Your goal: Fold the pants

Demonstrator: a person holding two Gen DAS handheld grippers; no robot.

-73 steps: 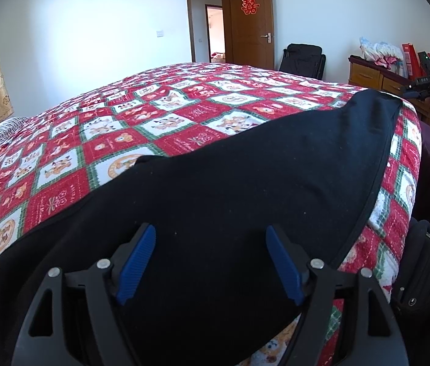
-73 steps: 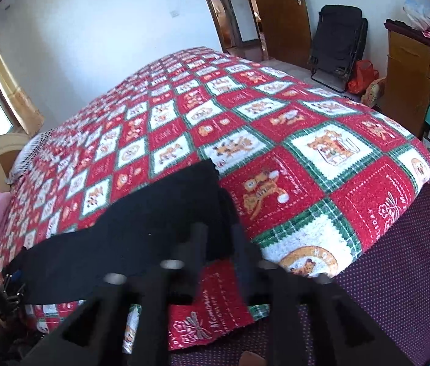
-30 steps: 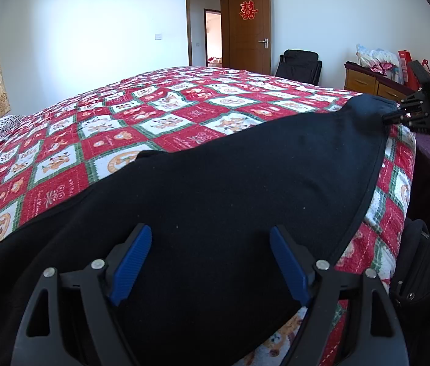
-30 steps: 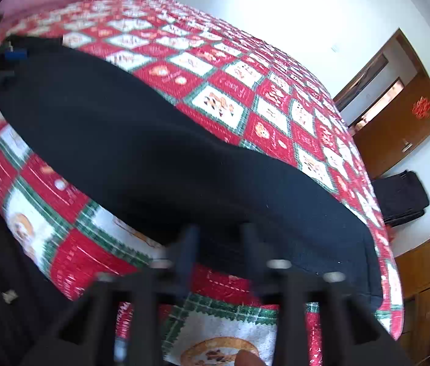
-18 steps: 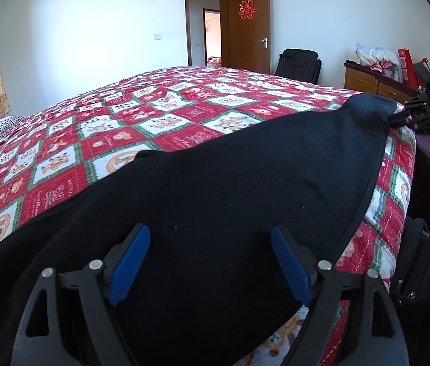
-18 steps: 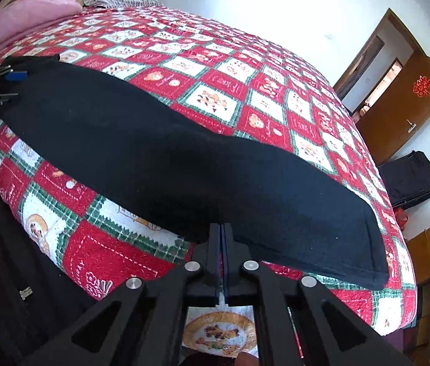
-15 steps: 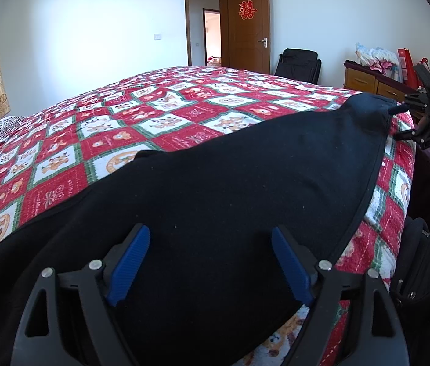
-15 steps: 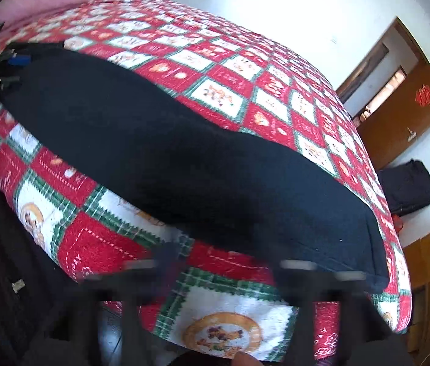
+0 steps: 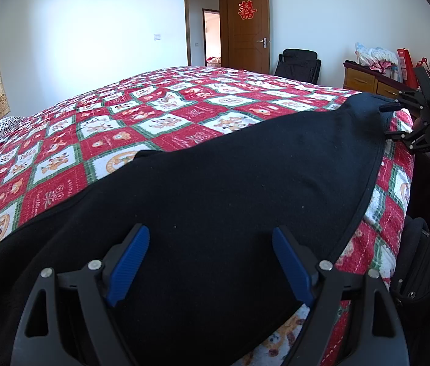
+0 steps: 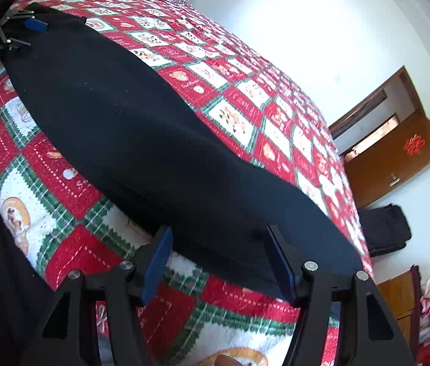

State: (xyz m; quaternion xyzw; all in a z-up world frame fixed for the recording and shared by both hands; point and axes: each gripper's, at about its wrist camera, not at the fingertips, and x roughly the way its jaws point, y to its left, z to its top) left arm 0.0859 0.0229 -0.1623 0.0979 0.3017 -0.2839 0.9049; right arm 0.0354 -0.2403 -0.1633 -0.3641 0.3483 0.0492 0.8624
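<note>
Your black pants (image 9: 230, 183) lie stretched in one long, smooth band along the near edge of the bed, a matte knit with a stitched hem line tracing its curved border. Under them the quilt (image 9: 99, 128) is a soft, nubbly patchwork of red and white squares framed in green, with small cartoon figures printed in the white ones. Your left gripper (image 9: 207, 259) hovers over the wide end of the pants with its jaws spread far apart; the ribbed blue pads (image 9: 128, 259) press on nothing, only cloth lying below them. Your right gripper (image 10: 221, 262) sits at the narrow end, where the fabric ends in a blunt, rounded edge; its jaws have just been closing a little but stand well apart, and the pants' edge lies between the blue pads without being pinched. From the left wrist view you can see that right gripper (image 9: 390, 122) at the far tip of the pants, its black fingers splayed.
</note>
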